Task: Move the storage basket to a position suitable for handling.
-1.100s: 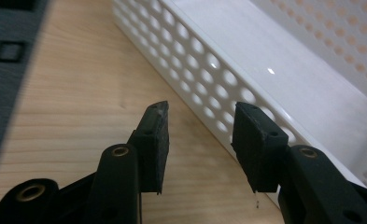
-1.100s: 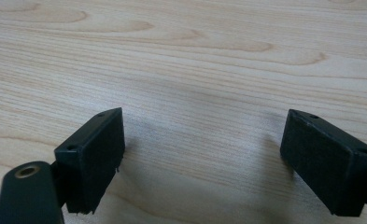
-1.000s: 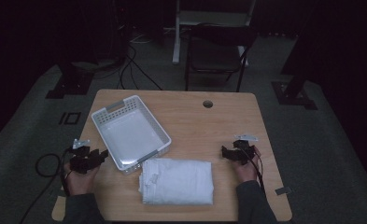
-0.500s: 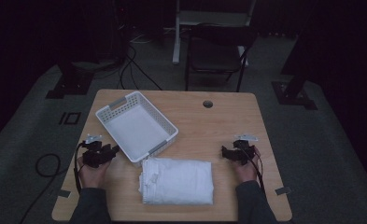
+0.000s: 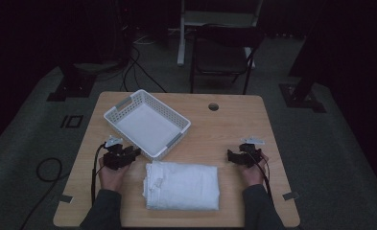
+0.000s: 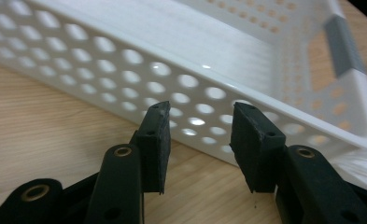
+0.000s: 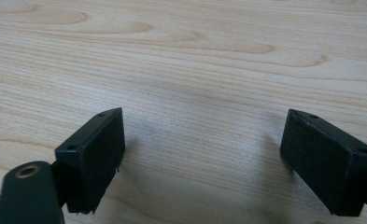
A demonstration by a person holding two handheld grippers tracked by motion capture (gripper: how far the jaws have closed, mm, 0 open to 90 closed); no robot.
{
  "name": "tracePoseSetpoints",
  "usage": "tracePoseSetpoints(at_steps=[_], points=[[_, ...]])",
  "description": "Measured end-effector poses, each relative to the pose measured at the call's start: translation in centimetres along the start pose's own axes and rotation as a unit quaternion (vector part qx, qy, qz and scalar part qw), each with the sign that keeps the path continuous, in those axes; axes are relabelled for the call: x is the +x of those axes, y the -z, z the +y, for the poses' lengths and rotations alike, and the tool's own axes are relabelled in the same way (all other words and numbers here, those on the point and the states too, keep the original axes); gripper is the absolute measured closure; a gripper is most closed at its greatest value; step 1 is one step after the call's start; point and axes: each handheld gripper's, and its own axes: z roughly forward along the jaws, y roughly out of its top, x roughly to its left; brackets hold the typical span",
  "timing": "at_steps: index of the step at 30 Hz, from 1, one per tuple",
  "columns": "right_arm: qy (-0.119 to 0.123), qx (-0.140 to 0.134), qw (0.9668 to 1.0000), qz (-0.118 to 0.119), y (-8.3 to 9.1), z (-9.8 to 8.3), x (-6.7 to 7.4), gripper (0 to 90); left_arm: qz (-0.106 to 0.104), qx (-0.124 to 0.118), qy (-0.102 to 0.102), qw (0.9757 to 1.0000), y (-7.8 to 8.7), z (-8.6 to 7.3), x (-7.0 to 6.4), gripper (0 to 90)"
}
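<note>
I'm taking the white perforated basket (image 5: 147, 124) as my landmark; it sits on the far-left part of the wooden table (image 5: 234, 129), turned at an angle, and it is empty.

Left gripper (image 5: 127, 156): just off the basket's near corner. In the left gripper view the jaws stand partly apart with nothing between them, pointing at the basket's long perforated wall (image 6: 172, 88). I cannot tell whether the tips touch the plastic; they look just short of it. Released, holding nothing.

Basket handling, my judgement: thin moulded plastic, light and stiff, with a smooth, glossy rim that could slip between the pads. With no load inside it should slide or tip easily if nudged. I would take it by the upper rim, or by a grey handle (image 6: 342, 44) at either end wall, rather than pinch the wall low down.

Folded white towel (image 5: 182, 185): lies on the near side of the basket, just beside its near corner, flat and squared off. I judge it soft, limp and light; it will sag and unfold if lifted by one edge. Better to pinch through the folded layers at a corner or along a folded edge.

Right gripper (image 5: 235, 157): well to the right of the basket, beyond the towel's far corner. In the right gripper view the jaws are spread wide over bare wood (image 7: 195, 70), gripping nothing.
</note>
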Motion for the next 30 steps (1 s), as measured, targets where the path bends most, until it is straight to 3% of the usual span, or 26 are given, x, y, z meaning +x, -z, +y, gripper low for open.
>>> tracePoseSetpoints(at_steps=[1,2,3,5,8,10,13,17,19,20,22,24,30], points=[[0.000,0.004,1.0000,-0.001,0.1,0.1,0.0,15.0,0.000,0.000,0.000,1.0000,0.0,0.0,0.0,57.2],[0.004,0.014,0.9999,0.004,0.2,0.4,0.1,24.1,-0.010,0.002,-0.010,0.9999,-0.7,-0.1,-0.6,57.2],[0.007,0.017,0.9998,0.005,0.3,0.5,0.2,27.4,-0.012,0.004,-0.014,0.9998,-0.9,0.0,-0.9,57.2],[0.002,0.020,0.9996,0.019,0.4,0.9,0.5,33.1,-0.005,0.014,-0.036,0.9992,-1.3,0.3,-1.6,56.6],[0.016,0.004,0.9992,0.035,1.1,1.6,1.6,34.2,-0.009,0.014,-0.066,0.9977,-1.9,1.3,-3.0,56.0],[0.027,-0.006,0.9985,0.047,1.6,2.1,2.4,34.2,0.000,0.023,-0.087,0.9959,-2.5,2.0,-4.1,55.7],[0.042,-0.022,0.9969,0.063,2.5,3.2,3.8,34.4,-0.005,0.029,-0.109,0.9936,-3.5,2.8,-5.7,54.3],[0.059,-0.035,0.9945,0.079,3.0,4.5,5.3,34.8,-0.014,0.037,-0.122,0.9917,-4.7,3.1,-6.7,54.1],[0.062,-0.037,0.9938,0.085,3.1,4.8,5.8,35.1,-0.020,0.038,-0.129,0.9908,-5.1,3.1,-6.9,53.8],[0.070,-0.042,0.9922,0.094,3.1,5.7,6.9,35.2,-0.026,0.038,-0.138,0.9893,-5.2,3.0,-7.2,54.0],[0.077,-0.040,0.9921,0.090,3.1,6.3,7.8,35.3,-0.028,0.038,-0.148,0.9878,-5.0,2.8,-7.3,53.9],[0.078,-0.041,0.9917,0.094,3.1,6.7,8.2,35.4,-0.029,0.035,-0.147,0.9881,-4.8,2.6,-7.2,53.8],[0.083,-0.048,0.9861,0.136,2.7,8.8,11.1,35.7,-0.008,0.023,-0.140,0.9899,-2.6,2.0,-5.2,50.7]])
